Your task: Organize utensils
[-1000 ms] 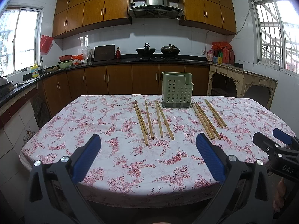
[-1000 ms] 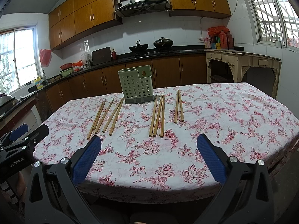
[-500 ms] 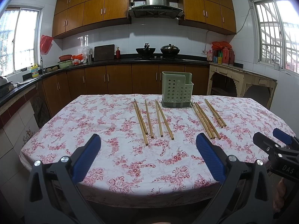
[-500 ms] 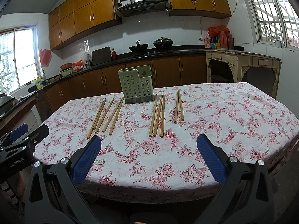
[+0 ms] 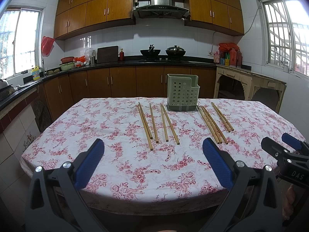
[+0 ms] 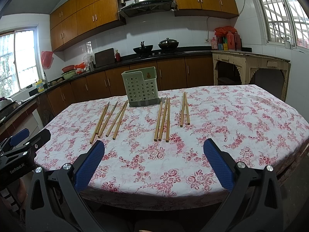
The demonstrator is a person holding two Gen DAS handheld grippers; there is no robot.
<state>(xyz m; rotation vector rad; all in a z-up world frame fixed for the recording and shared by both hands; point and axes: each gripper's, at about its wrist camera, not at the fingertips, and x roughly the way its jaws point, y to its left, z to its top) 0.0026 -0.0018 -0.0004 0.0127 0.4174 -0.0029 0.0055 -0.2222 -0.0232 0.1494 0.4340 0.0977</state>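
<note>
We hold both tongs low at the near edge of the bench (image 5: 58,135), well short of the green holder (image 5: 182,92) that stands upright toward the far side. The left tongs (image 5: 153,155) are spread wide with nothing between their blue pads, and the right tongs (image 6: 154,155) are spread the same way, also empty.

The chopsticks lie flat on the flowered cloth in front of the holder, all pointing roughly toward us. To the holder's left, five of them (image 5: 154,123) are fanned out, some touching in pairs. To its right, a tight bundle (image 5: 212,125) lies with two more (image 5: 222,117) just beyond it. None is in the holder yet, so we judge the sorting has not begun.

What could go wrong from here comes mostly from how the sticks lie. They are thin and flat against a soft cloth, so pads closing on one may pinch the fabric and drag the neighbours. Where sticks touch, a grasp could catch two or roll one aside. A stick gripped near its end would likely droop and miss the holder's opening. The holder looks light, and a sideways knock could tip it over.
</note>
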